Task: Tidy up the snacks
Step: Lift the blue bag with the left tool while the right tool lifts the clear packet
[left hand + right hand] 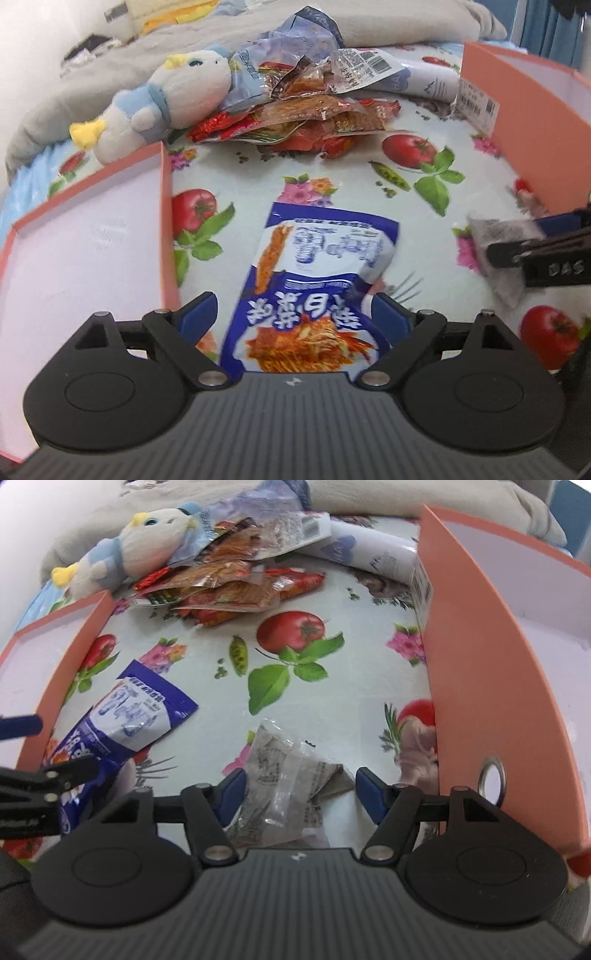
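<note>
A blue and white snack packet [314, 280] lies on the fruit-print cloth between the open fingers of my left gripper [295, 314]; it also shows in the right wrist view [125, 723]. A grey clear-wrapped snack packet [291, 779] lies between the open fingers of my right gripper [299, 794]; it shows at the right in the left wrist view [506, 254]. A pile of red and orange snack packets [295, 114] lies at the back, also in the right wrist view [225, 587]. Neither gripper has closed on its packet.
A pink box [92, 236] with a white inside stands at the left, and another pink box [498, 672] at the right. A white and blue plush toy [159, 99] lies beside the pile. A grey blanket [92, 74] lies behind.
</note>
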The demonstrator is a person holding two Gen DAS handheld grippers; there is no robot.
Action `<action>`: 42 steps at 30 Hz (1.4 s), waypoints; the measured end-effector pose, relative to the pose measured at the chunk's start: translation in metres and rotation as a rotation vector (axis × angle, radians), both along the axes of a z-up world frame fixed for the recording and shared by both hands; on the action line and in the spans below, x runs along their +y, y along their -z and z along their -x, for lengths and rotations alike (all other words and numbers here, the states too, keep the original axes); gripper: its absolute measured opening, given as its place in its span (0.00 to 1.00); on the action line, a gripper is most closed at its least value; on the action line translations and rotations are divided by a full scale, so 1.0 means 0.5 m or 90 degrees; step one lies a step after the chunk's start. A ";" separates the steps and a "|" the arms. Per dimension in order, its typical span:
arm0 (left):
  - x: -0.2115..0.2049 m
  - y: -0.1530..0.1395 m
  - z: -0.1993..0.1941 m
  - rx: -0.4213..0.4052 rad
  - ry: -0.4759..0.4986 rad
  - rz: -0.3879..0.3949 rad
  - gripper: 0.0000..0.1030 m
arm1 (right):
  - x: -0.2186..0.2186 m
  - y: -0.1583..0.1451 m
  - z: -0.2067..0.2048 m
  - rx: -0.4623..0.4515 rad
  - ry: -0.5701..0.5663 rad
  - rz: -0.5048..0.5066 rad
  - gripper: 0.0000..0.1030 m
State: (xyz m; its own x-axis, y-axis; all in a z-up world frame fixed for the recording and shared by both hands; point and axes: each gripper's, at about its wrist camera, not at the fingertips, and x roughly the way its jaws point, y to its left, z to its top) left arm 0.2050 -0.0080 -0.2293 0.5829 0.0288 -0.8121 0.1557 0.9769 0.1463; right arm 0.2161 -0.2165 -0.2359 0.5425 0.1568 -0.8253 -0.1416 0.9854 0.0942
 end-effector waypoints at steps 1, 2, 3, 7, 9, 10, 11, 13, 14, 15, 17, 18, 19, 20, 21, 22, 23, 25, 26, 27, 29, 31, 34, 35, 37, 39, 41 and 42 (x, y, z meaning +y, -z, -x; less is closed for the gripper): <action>-0.002 0.004 -0.003 0.004 0.000 -0.006 0.90 | -0.001 -0.001 -0.001 0.000 0.000 -0.004 0.60; -0.002 0.007 -0.005 0.010 -0.001 -0.002 0.90 | 0.000 -0.002 -0.001 -0.001 -0.005 -0.002 0.60; -0.001 0.010 -0.008 0.012 -0.001 0.005 0.90 | 0.001 -0.002 0.000 -0.003 -0.009 0.000 0.60; -0.005 0.031 -0.019 0.011 -0.004 -0.014 0.90 | -0.003 0.001 0.001 -0.002 -0.014 -0.008 0.60; -0.003 0.042 -0.028 0.019 -0.007 -0.010 0.90 | -0.004 0.001 0.000 -0.003 -0.018 -0.009 0.60; 0.000 0.047 -0.032 0.023 -0.011 -0.003 0.90 | -0.004 0.002 0.000 -0.004 -0.020 -0.009 0.60; 0.002 0.050 -0.034 0.023 -0.014 0.003 0.90 | -0.005 0.003 0.000 -0.004 -0.023 -0.011 0.61; 0.009 0.052 -0.039 0.021 -0.021 0.014 0.90 | -0.008 0.006 -0.002 0.001 -0.030 -0.023 0.62; 0.011 0.053 -0.041 0.021 -0.026 0.018 0.90 | -0.010 0.008 -0.002 0.001 -0.034 -0.025 0.63; 0.014 0.054 -0.043 0.021 -0.030 0.023 0.90 | -0.013 0.011 -0.002 0.003 -0.034 -0.030 0.64; 0.021 0.058 -0.047 0.025 -0.045 0.044 0.90 | -0.017 0.014 0.000 0.002 -0.031 -0.039 0.64; 0.026 0.059 -0.048 0.028 -0.055 0.057 0.90 | -0.016 0.014 0.001 -0.002 -0.032 -0.034 0.64; 0.031 0.061 -0.049 0.030 -0.065 0.072 0.89 | -0.016 0.015 0.002 -0.004 -0.028 -0.035 0.65; 0.032 0.063 -0.048 0.026 -0.073 0.079 0.89 | -0.017 0.015 0.003 -0.006 -0.022 -0.039 0.65; 0.028 0.062 -0.046 0.024 -0.075 0.076 0.88 | -0.017 0.015 0.004 -0.010 -0.018 -0.038 0.64; 0.025 0.060 -0.043 0.023 -0.078 0.077 0.84 | -0.015 0.016 0.006 -0.015 -0.018 -0.032 0.64; 0.023 0.059 -0.041 0.022 -0.085 0.080 0.82 | -0.012 0.016 0.009 -0.020 -0.018 -0.027 0.64; 0.019 0.059 -0.035 0.016 -0.096 0.086 0.79 | -0.010 0.017 0.011 -0.022 -0.017 -0.026 0.64; 0.016 0.057 -0.031 0.013 -0.101 0.088 0.76 | -0.008 0.017 0.011 -0.021 -0.019 -0.025 0.63; 0.014 0.056 -0.027 0.011 -0.103 0.090 0.75 | -0.005 0.016 0.013 -0.022 -0.026 -0.019 0.59; 0.011 0.051 -0.020 0.009 -0.110 0.096 0.70 | 0.002 0.009 0.013 -0.022 -0.032 -0.007 0.49; 0.009 0.043 -0.015 0.009 -0.121 0.103 0.67 | 0.004 0.002 0.014 -0.026 -0.031 -0.003 0.47; 0.004 0.032 -0.004 0.004 -0.125 0.110 0.63 | -0.001 0.000 0.018 -0.022 -0.024 -0.012 0.45; 0.003 0.028 -0.002 0.002 -0.125 0.112 0.63 | -0.005 -0.001 0.021 -0.022 -0.020 -0.015 0.45; 0.003 0.020 0.004 0.000 -0.129 0.122 0.62 | -0.010 -0.005 0.028 -0.022 -0.017 -0.016 0.45; 0.006 0.015 0.010 0.000 -0.137 0.142 0.62 | -0.013 -0.011 0.035 -0.020 -0.017 -0.020 0.45; 0.009 0.010 0.017 0.001 -0.150 0.158 0.62 | -0.017 -0.020 0.041 -0.022 -0.019 -0.022 0.45; 0.011 0.007 0.019 0.000 -0.154 0.164 0.62 | -0.018 -0.025 0.043 -0.024 -0.019 -0.021 0.45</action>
State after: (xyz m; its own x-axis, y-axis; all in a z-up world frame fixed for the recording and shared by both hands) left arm 0.1953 -0.0025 -0.2330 0.5841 -0.0402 -0.8107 -0.0851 0.9902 -0.1104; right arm 0.1945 -0.2255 -0.2236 0.5682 0.2002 -0.7982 -0.1743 0.9772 0.1211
